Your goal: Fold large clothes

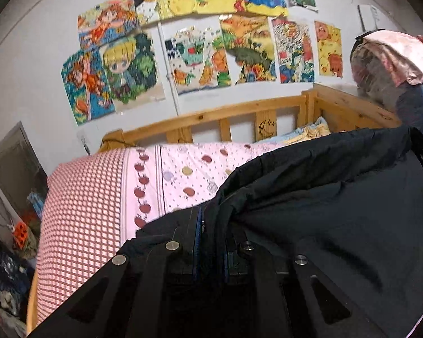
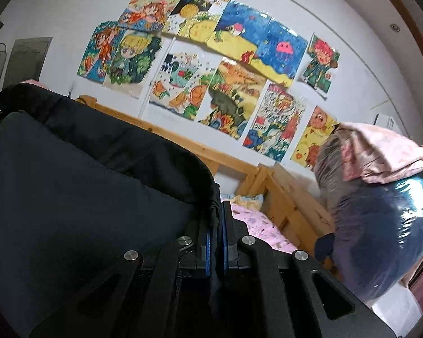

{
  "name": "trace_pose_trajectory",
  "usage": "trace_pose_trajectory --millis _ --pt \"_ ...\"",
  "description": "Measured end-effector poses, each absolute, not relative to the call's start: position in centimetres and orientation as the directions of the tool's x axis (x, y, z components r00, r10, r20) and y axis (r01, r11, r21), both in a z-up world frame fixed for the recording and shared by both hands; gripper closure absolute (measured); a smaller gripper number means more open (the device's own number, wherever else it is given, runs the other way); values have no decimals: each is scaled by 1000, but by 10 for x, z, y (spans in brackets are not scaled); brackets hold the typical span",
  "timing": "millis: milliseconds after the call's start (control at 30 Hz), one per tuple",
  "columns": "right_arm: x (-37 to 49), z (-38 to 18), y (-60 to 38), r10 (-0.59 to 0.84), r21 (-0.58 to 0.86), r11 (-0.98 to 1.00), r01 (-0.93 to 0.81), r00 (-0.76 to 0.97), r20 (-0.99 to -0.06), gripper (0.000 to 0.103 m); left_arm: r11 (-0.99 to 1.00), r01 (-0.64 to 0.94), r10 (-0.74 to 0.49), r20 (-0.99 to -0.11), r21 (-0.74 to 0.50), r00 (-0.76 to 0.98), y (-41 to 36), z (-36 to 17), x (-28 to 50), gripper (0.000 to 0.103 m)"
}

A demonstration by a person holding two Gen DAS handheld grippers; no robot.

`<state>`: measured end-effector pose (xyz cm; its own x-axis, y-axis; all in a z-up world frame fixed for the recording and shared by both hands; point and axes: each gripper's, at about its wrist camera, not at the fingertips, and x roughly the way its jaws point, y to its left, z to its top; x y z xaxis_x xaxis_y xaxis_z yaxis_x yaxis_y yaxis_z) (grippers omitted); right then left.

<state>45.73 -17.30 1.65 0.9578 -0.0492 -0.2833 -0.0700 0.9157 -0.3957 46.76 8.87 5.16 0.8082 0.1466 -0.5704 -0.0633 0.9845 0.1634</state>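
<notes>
One left gripper (image 1: 211, 225), nearest in its own view: two black fingers with blue pads, drawn in on a fold of the dark jacket (image 1: 324, 211), cloth pinched between them. One right gripper (image 2: 216, 225): two fingers likewise narrowed onto the jacket's (image 2: 84, 183) edge, a strip of fabric caught in the slim gap. One jacket, dark navy or black, padded, held up between the two grippers above the bed, its bulk filling the right of the left view and the left of the right view. One bed sheet (image 1: 166, 180), pink, with a checked band, a row of red apples and scattered dots. One small pillow or cloth (image 1: 310, 133), pale blue and yellow, at the far corner. One wooden bed rail (image 1: 211, 117) with slats along the wall. One bulging clear plastic bag (image 2: 380, 225) of bedding, topped by a pink cloth (image 2: 386, 152). About ten coloured drawings (image 2: 234, 98) taped to the white wall (image 1: 28, 56).
</notes>
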Motion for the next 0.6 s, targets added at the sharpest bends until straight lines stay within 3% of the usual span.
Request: trace_pose_trajectory --millis 367,400,467,500,533,567,600 --pt "472 -7 -170 -18 -365 924 -114 941 -339 94 990 -61 126 -628 123 768 94 40 479 88" --pt "471 -6 -172 -10 -360 925 -119 941 -338 92 991 -62 124 -630 120 766 94 40 478 86" --pt "466 -3 -176 7 -347 929 -130 942 -335 78 991 -67 128 -638 118 759 95 41 476 82" --pt "462 -1 -179 24 -334 932 -141 943 -333 57 991 -71 130 -639 117 758 94 42 474 74" --pt "459 1 -181 33 -324 935 -145 945 -327 39 990 -76 132 -635 116 761 93 44 471 57" --pt "452 4 -186 42 -309 940 -143 949 -311 36 990 -83 138 -625 116 769 93 47 468 44" --pt "448 6 -190 54 -295 944 -148 951 -305 35 987 -101 154 -606 122 780 91 50 462 17"
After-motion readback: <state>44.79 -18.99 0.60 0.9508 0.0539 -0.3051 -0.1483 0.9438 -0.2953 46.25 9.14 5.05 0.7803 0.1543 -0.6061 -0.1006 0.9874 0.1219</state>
